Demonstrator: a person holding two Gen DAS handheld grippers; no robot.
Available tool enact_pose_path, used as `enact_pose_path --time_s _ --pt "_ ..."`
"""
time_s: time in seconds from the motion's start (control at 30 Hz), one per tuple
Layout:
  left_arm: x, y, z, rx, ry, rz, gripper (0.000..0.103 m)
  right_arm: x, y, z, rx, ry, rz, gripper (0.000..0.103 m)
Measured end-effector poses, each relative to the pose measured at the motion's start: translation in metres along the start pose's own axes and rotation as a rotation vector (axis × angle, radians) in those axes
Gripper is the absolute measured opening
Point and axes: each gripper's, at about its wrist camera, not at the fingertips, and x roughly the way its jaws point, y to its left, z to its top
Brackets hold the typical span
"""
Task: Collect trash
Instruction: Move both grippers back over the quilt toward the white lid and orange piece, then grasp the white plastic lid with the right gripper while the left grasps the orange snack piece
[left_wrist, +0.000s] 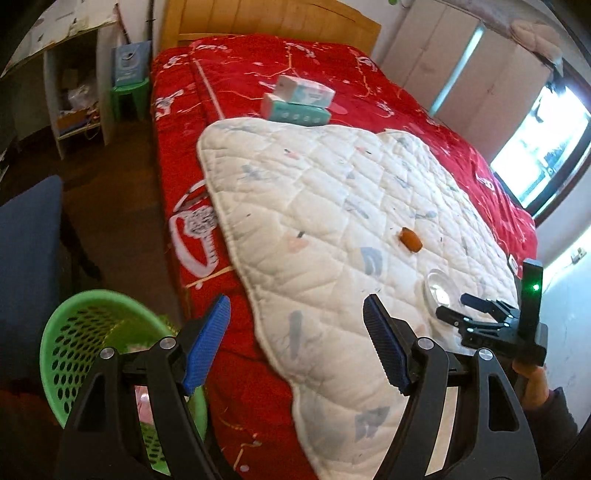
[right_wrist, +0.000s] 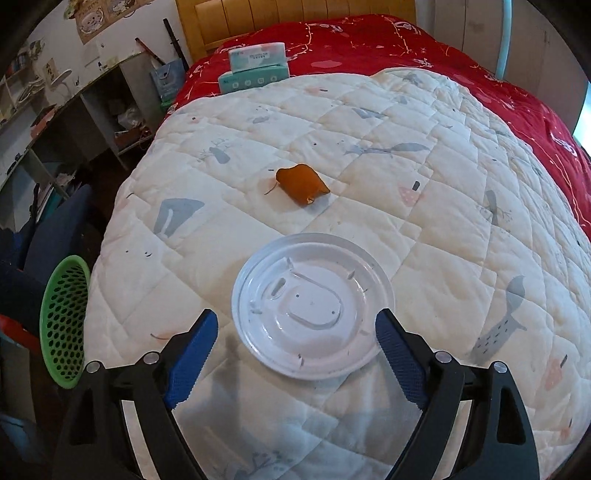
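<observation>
White quilt (right_wrist: 424, 206) — lid (right_wrist: 314, 308) and orange peel (right_wrist: 301, 183) lie unobstructed; both grippers' fingers open, empty.

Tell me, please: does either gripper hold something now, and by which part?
Nothing is held. The right gripper is open above the plastic lid; the left gripper is open and empty.

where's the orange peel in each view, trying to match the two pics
Left wrist view: the orange peel lies right of centre on the white quilt, beyond the clear plastic lid.
Right wrist view: the peel lies near the middle, just beyond the lid.
Shared landmark: the green basket at lower left.
</observation>
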Motion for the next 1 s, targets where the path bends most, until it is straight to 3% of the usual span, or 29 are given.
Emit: enact_pose_path --time_s 0.7,1.0 --pt "0.037 -0.045 0.02 0.075 0.05 -0.043 0.074 0.003 -0.013 0.0 -0.013 0.006 -0.024 0.093" --pt "0.05 -0.055 0.025 0.083 0.069 -0.054 0.075 0.008 -0.015 0.0 -0.006 0.006 -0.01 0.09"
